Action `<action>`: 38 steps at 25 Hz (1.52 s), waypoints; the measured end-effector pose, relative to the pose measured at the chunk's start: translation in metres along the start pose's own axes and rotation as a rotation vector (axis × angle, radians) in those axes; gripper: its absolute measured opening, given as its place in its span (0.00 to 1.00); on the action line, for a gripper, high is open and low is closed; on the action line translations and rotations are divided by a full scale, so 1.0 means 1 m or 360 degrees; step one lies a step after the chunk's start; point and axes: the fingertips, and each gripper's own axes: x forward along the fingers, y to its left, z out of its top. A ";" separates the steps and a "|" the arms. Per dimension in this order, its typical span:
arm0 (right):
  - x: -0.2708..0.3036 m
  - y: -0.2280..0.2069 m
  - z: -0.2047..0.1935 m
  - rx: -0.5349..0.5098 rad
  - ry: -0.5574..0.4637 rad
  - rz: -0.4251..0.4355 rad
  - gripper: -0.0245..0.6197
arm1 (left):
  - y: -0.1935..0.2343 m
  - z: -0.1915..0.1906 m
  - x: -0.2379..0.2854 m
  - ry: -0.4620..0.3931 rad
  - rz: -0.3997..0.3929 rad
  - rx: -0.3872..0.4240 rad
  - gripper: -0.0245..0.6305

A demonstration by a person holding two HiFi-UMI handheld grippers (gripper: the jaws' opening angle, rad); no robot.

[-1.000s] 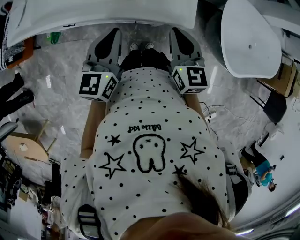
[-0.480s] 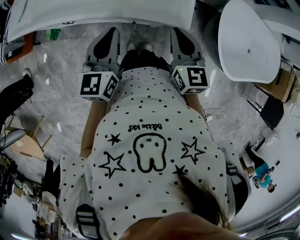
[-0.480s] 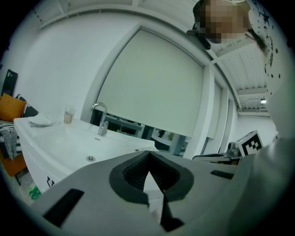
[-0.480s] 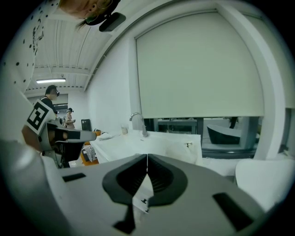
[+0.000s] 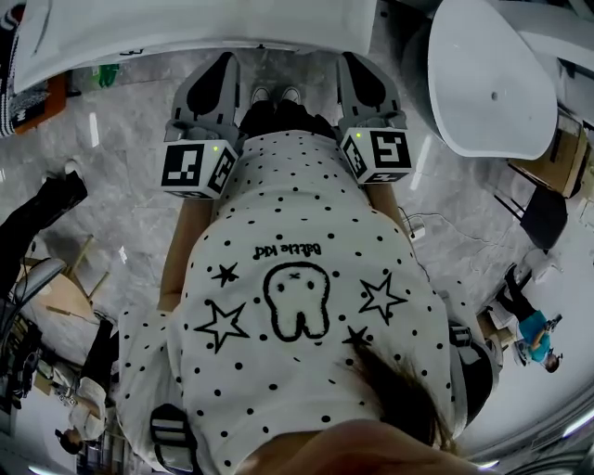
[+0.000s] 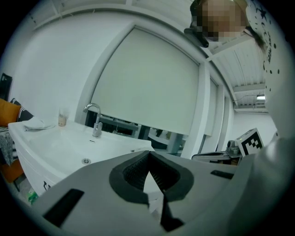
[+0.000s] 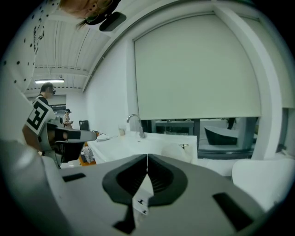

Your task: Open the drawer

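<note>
White washbasin unit (image 5: 195, 28), cut off at frame edge; drawer front hidden beneath its top, facing unreadable. Left gripper (image 6: 148, 156), right gripper (image 7: 147, 159): jaws closed together, nothing held.

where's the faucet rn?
Left gripper view, left of centre: the faucet stands at the back of the white sink counter, in front of the window blind. The right gripper view shows it just left of centre, further off.

Ahead of the left claw (image 6: 148, 156) stands a white washbasin (image 6: 64, 147) with a chrome tap (image 6: 95, 120); behind it, a wide window (image 6: 133, 128) with a pale blind (image 6: 147, 83) drawn. Grey marble floor (image 5: 121, 186) lies below.
</note>
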 end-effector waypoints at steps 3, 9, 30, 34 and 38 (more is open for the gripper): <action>-0.001 -0.001 0.000 0.0001 -0.0005 -0.0004 0.06 | -0.001 0.001 0.001 -0.0003 -0.0004 0.0008 0.04; 0.001 0.000 0.001 0.0004 -0.0010 -0.0004 0.06 | 0.001 0.003 0.000 0.0002 0.0003 0.0014 0.04; 0.001 -0.001 0.003 -0.0001 -0.0029 -0.0005 0.06 | 0.001 0.007 -0.001 -0.0028 0.0016 0.0028 0.04; 0.000 -0.001 0.002 -0.0002 -0.0032 -0.0004 0.06 | 0.000 0.006 -0.002 -0.0033 0.0020 0.0032 0.04; 0.001 -0.001 0.003 -0.0004 -0.0032 -0.0005 0.06 | 0.001 0.008 -0.002 -0.0035 0.0018 0.0037 0.04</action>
